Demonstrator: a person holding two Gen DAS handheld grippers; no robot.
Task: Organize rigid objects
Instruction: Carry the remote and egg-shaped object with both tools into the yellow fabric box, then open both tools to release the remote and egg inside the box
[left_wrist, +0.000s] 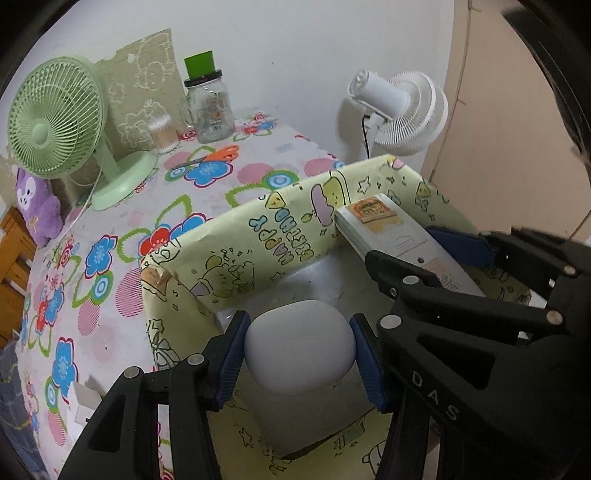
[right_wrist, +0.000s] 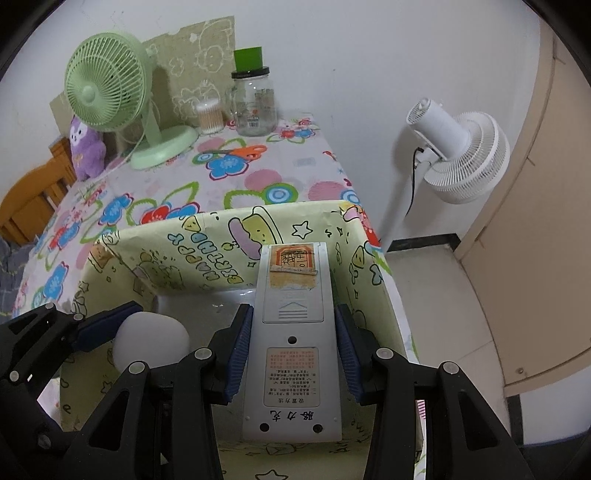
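Surface: flower-print cloth over the surface (right_wrist: 258, 177), with a pale green desk fan (right_wrist: 107, 81) and a clear glass jar with a green cap (right_wrist: 255, 103) at the far edge.
Container: open yellow box wrapped in cartoon-print paper (left_wrist: 236, 236), near edge of the surface, grey floor inside; nothing seen resting on that floor (the held things hide part of it).
Right claw (right_wrist: 293, 354): narrow, blue pads pressed on both long sides of a long grey-white plastic remote control (right_wrist: 291, 332), back face up.
Remote axis: long axis runs along the claw's line, far end tipped toward the box's far wall, over the right half.
Left claw (left_wrist: 299, 350): closed around a smooth rounded white plastic case (left_wrist: 300, 347), pads on its left and right flanks.
Case position: above the box's left half, apart from the remote.
Key relation: both items sit over the opening, box floor directly below; each hand nearest its own half.
Judged next: lowering, then release.
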